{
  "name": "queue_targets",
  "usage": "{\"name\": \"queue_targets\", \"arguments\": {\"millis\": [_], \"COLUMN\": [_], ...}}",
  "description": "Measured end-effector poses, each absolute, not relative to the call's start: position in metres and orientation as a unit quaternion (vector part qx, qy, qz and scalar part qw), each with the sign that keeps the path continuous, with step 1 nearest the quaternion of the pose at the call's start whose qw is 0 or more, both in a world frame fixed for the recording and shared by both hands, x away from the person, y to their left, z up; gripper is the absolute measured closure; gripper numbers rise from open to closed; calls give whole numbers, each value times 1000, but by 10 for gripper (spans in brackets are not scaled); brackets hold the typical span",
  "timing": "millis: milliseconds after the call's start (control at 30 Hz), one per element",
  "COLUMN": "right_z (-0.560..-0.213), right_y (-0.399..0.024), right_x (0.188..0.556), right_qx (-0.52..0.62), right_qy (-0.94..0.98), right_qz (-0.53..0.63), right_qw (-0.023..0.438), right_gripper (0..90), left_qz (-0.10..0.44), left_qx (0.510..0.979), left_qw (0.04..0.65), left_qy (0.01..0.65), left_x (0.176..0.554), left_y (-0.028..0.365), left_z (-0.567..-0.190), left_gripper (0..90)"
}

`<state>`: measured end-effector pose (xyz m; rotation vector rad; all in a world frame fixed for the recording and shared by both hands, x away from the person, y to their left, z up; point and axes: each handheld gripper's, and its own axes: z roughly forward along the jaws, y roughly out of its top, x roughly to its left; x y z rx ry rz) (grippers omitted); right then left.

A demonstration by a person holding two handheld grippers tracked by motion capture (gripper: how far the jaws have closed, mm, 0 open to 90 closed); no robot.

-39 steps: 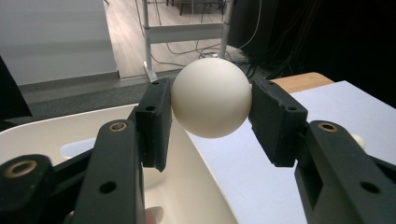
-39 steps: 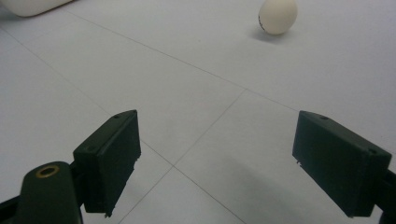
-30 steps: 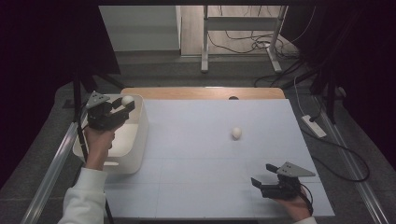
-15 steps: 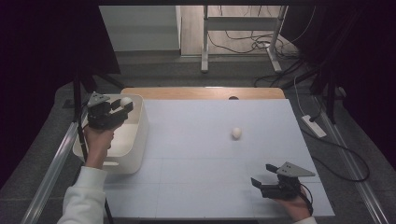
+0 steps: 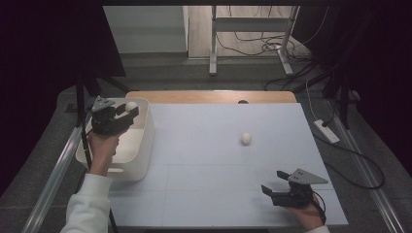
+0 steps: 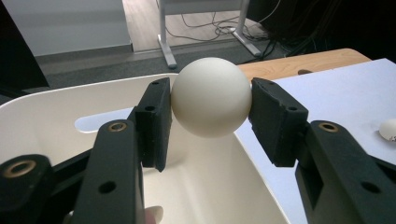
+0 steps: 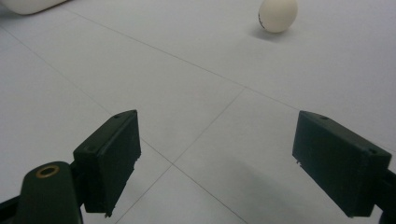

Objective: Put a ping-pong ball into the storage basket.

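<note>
the left tongs [image 5: 127, 112] grasp a white ball [image 5: 130, 106] above the white bin [image 5: 144, 145] at the table's [image 5: 204, 145] 9 o'clock side in the high view; the right tongs [image 5: 273, 187] rest spread and empty at 5 o'clock, with a second ball [image 5: 246, 138] lying loose near the middle. in the left gripper view the pads [image 6: 154, 122] press the ball [image 6: 211, 96] on both sides, over the bin [image 6: 56, 116]. in the right gripper view the tongs [image 7: 215, 158] gape over bare table [image 7: 177, 84], the loose ball [image 7: 278, 15] at 1 o'clock.

Left tool [image 5: 127, 112] grips a white ball [image 5: 131, 106] above the white bin [image 5: 145, 145]. Second ball [image 5: 246, 138] right of bin; right tool [image 5: 273, 190], jaws apart, farther right, near bench [image 5: 204, 145] edge.
</note>
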<state>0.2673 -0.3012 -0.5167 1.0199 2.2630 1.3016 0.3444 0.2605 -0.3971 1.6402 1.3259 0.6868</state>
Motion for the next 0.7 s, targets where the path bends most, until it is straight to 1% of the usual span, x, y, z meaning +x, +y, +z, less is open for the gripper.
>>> {"name": "queue_targets", "arguments": {"millis": [233,267,333,367,400,700], "right_z": [-517,-517,-517,-517,-517,-517], "right_y": [-301,-301,-301,-301,-301,-301], "right_x": [267,267,267,267,267,267], "right_qx": [359,359,358,358,358,359], "right_qy": [795,796,796,796,796,796], "right_qz": [458,458,458,458,458,458], "right_qw": [169,169,169,169,169,169], "right_gripper": [153,153,153,153,153,153], "left_qz": [277,278,272,267,266,247], "left_qx": [658,656,652,650,650,664], "left_qw": [443,439,442,446,447,472], "left_qy": [542,547,553,554,554,525], "left_x": [345,345,346,346,346,340], "left_y": [262,262,264,264,265,258], "left_z": [-397,-397,-397,-397,-397,-393], "left_gripper": [500,454,305,246,212,182]}}
